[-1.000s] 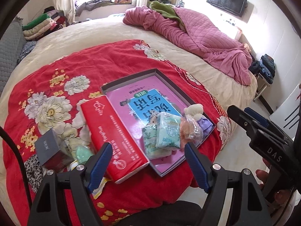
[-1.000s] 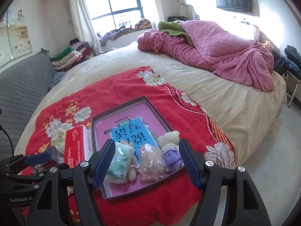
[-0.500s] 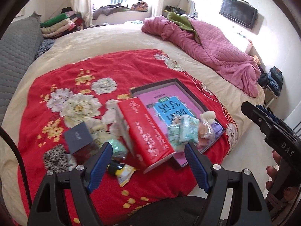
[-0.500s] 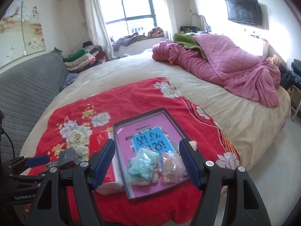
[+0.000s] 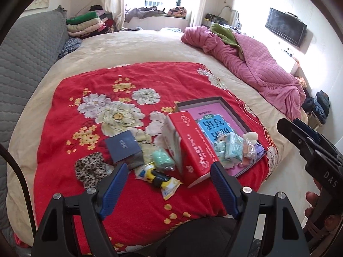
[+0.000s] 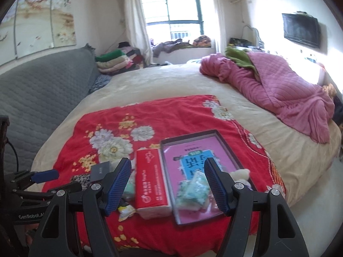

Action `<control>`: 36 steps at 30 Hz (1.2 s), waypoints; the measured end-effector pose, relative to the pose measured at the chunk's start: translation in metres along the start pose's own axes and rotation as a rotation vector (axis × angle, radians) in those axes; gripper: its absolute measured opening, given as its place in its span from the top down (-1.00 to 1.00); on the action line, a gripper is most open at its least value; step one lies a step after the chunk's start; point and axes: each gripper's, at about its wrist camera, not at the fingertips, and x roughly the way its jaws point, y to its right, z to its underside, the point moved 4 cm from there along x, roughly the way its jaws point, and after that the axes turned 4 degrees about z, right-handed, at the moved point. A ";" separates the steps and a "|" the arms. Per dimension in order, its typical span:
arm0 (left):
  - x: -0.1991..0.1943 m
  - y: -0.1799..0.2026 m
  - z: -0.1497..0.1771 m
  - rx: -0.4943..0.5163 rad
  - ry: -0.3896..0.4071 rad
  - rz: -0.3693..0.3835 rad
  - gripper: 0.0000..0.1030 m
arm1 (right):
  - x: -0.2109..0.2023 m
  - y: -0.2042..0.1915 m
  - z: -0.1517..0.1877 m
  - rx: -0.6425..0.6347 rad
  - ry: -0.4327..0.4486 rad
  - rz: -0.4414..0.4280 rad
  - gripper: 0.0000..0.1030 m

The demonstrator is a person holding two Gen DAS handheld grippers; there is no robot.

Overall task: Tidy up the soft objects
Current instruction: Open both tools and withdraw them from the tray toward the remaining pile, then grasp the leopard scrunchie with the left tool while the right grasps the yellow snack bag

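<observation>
1. Hovering above the near edge of a red floral blanket, the left gripper has its blue fingers spread wide with nothing between them.
2. The right gripper also stands spread and empty, above the same blanket's near edge; in the left wrist view it shows at the right border, with a person's fingers on its handle.
3. A dark shallow tray lies on the blanket's right part, with a pink and blue booklet flat inside it.
4. At the tray's near end sit the soft things: green-white tissue packs, a clear bag with orange contents, and a small pale plush toy.
5. A red tissue pack leans against the tray's left wall, tilted.
6. Left of it lie a mint-green roll, a dark blue box, a leopard-print cloth, and a yellow snack packet, all on the blanket.
7. A pink quilt is bunched on the beige bed, well apart.
</observation>
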 end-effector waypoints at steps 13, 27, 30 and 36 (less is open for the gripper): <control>-0.017 -0.081 0.012 -0.114 -0.009 -0.084 -0.52 | -0.001 -0.048 -0.001 -0.100 0.002 -0.044 -0.40; -0.003 -0.161 0.046 -0.244 -0.040 -0.122 -0.52 | 0.043 -0.112 0.037 -0.245 -0.088 -0.098 -0.40; 0.010 -0.173 0.057 -0.272 -0.062 -0.112 -0.52 | 0.057 -0.125 0.051 -0.272 -0.126 -0.119 -0.40; 0.035 -0.191 0.075 -0.297 -0.109 -0.124 -0.52 | 0.084 -0.145 0.082 -0.329 -0.203 -0.136 -0.40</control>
